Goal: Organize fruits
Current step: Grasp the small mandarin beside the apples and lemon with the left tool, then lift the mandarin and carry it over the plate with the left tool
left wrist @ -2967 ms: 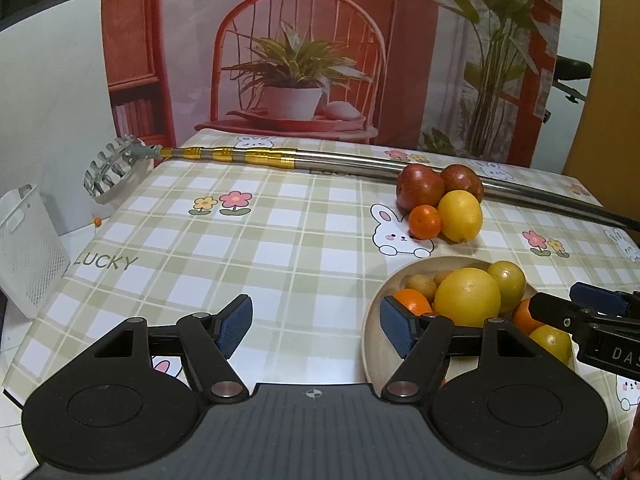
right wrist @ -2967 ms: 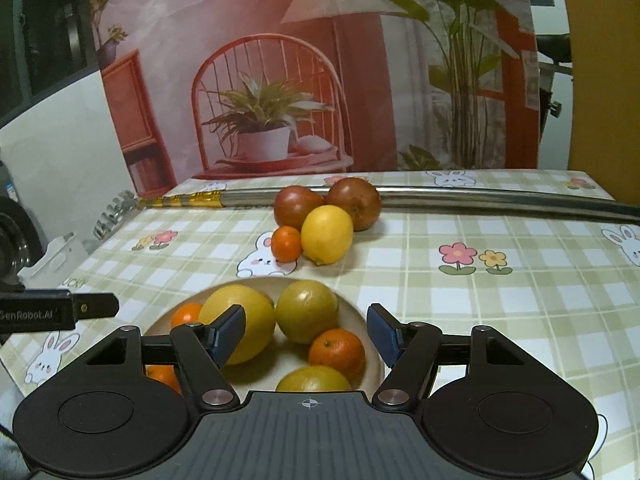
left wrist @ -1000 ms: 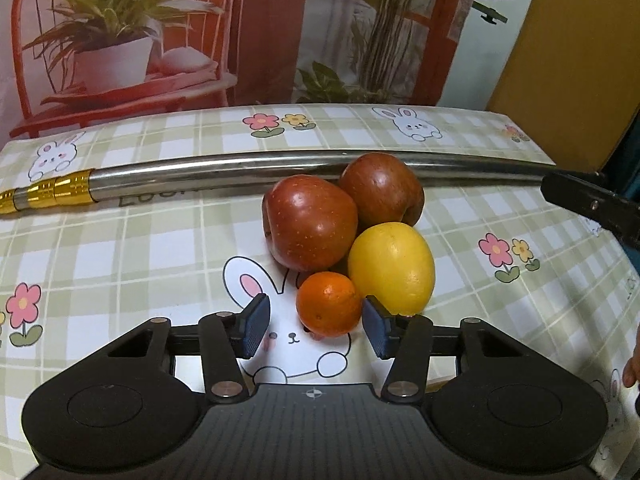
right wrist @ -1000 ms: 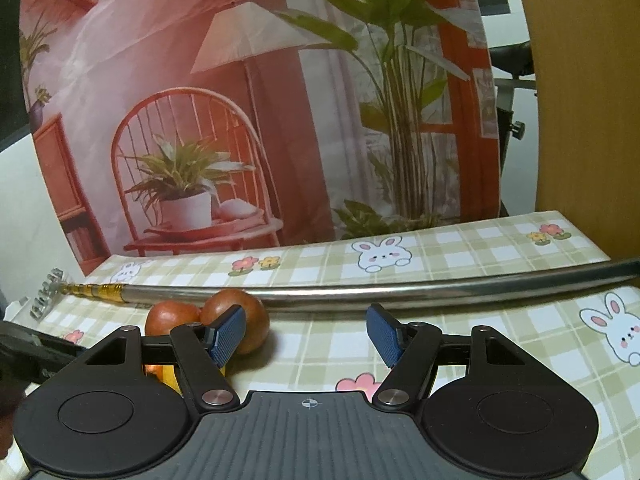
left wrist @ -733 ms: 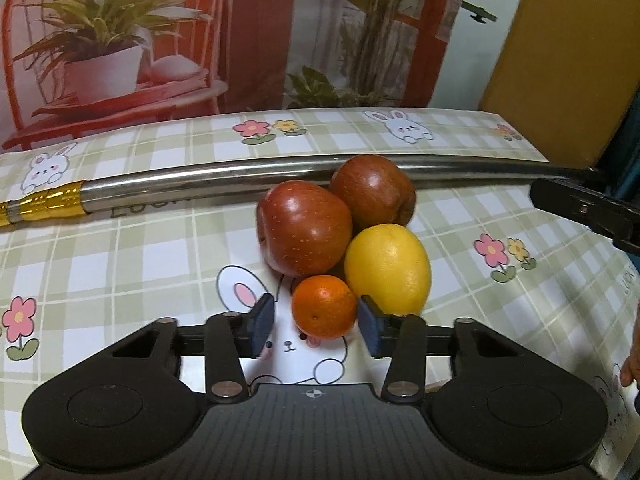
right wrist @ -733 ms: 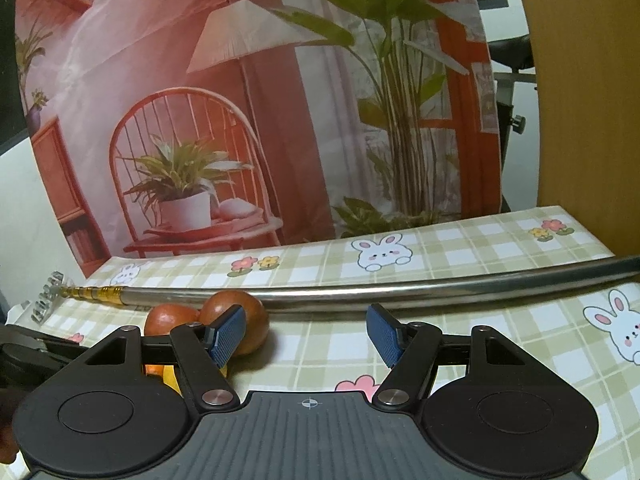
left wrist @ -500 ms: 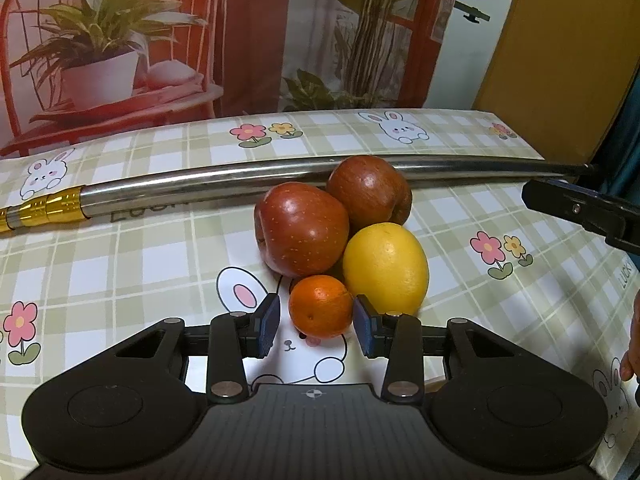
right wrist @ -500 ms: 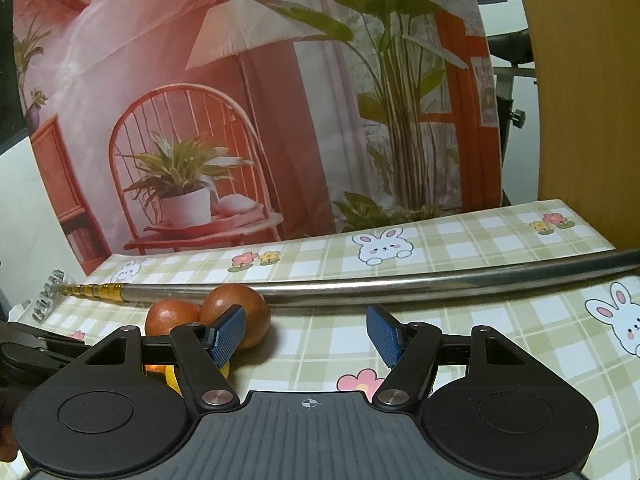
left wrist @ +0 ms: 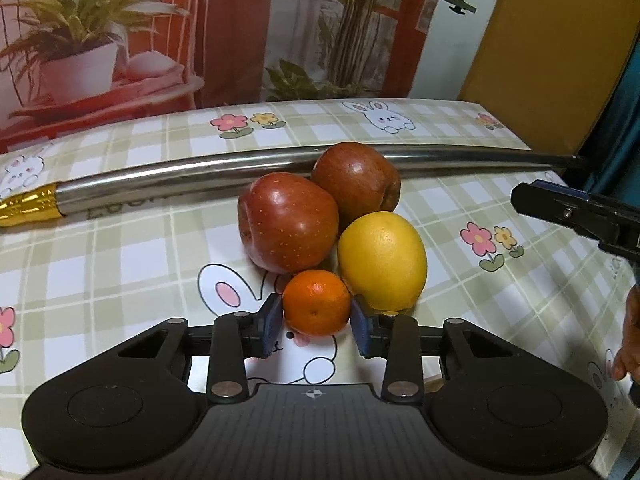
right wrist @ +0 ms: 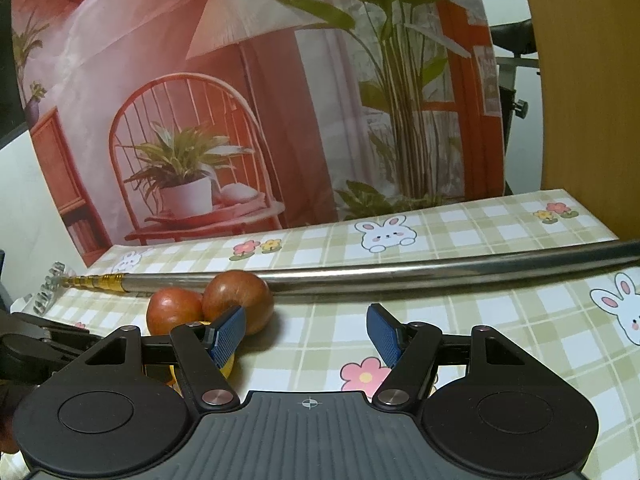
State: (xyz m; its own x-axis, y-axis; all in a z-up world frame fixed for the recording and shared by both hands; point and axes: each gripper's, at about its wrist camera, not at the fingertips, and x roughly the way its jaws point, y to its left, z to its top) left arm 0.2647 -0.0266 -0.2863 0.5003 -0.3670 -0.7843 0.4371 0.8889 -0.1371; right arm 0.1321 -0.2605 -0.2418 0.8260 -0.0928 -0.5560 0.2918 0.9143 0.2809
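Note:
In the left wrist view a small tangerine (left wrist: 316,302) lies on the checked tablecloth in front of two red apples (left wrist: 288,226) and a yellow lemon (left wrist: 382,258). My left gripper (left wrist: 316,322) has the tangerine between its blue pads, its jaws closing and the pads touching the fruit's sides. The right gripper (right wrist: 306,332) hovers open over the cloth with nothing between its fingers. The apples (right wrist: 236,304) sit just beyond its left finger, and the lemon is mostly hidden behind that finger. The right gripper's finger (left wrist: 580,216) shows at the right edge.
A long steel pole (left wrist: 200,176) with a gold end lies across the table right behind the apples. The table's far edge (left wrist: 360,102) meets a printed backdrop. A person's fingertips (left wrist: 628,344) show at the right. The fruit bowl is out of view.
The left gripper's jaws have narrowed from well clear of the tangerine to touching both its sides. Neither hand has shifted much, and the fruit pile has stayed put.

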